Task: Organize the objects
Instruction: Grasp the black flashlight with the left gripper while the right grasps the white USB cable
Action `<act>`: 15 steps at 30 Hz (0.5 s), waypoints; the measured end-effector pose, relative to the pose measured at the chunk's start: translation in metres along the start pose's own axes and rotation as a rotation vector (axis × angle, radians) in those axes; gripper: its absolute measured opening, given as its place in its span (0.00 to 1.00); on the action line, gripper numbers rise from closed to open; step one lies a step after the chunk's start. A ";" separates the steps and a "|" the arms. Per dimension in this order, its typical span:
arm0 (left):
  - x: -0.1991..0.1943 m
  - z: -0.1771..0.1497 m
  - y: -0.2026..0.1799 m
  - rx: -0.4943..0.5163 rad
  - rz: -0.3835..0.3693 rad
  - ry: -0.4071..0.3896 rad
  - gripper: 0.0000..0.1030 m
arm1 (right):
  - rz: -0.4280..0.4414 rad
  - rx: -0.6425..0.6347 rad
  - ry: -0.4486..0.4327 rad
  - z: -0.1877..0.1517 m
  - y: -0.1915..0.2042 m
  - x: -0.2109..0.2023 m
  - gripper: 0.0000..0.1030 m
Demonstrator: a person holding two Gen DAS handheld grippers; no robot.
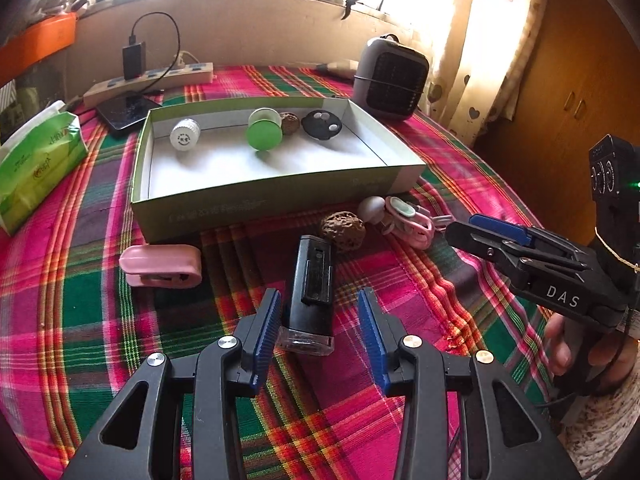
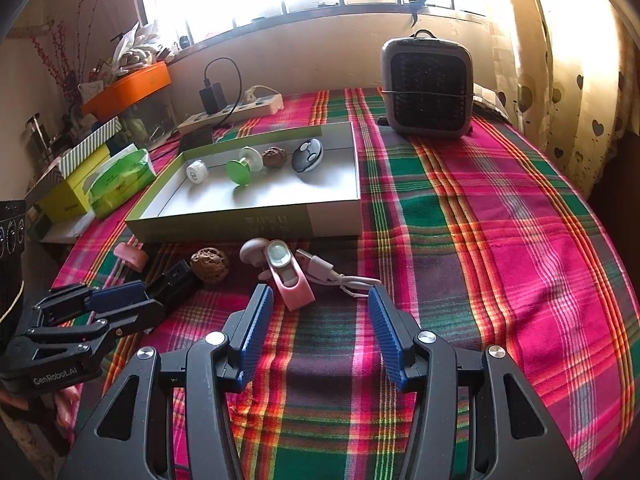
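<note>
Left gripper: jaws apart, blue pads either side of the black device's clear end without pressing it.
Black device: lay on the plaid tablecloth, clear end toward the left wrist camera, far end pointing at the box.
Right gripper: jaws apart, nothing between the pads; hovered over bare cloth just short of the pink device.
Box: shallow, green outside, white inside, open-topped, in the middle of the table.
Inside box: white bottle cap at left; green-topped round thing in the middle; walnut just beside it; black round fob at right.
Outside box, near front wall: second walnut just beyond the black device; white mushroom-shaped thing; pink device with a pale cable trailing right.
Pink case: on the cloth left of the black device, apart from it.
Background: small grey fan heater, power strip with charger, tissue pack.
</note>
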State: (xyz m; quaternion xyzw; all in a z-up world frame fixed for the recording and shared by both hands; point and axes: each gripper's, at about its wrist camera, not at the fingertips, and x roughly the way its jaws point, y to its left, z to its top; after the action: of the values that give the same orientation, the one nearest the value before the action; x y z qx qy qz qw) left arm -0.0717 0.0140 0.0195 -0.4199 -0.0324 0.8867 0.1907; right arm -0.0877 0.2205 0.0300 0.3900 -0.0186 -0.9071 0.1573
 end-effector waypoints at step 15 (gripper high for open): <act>0.013 0.006 0.004 0.000 0.081 0.010 0.36 | -0.094 -0.112 0.029 0.011 -0.014 0.012 0.50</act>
State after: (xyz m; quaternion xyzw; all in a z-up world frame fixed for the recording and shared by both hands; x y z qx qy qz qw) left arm -0.0850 0.0160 0.0135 -0.4255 -0.0144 0.8915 0.1547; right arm -0.1076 0.2287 0.0271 0.3940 0.0530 -0.9074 0.1364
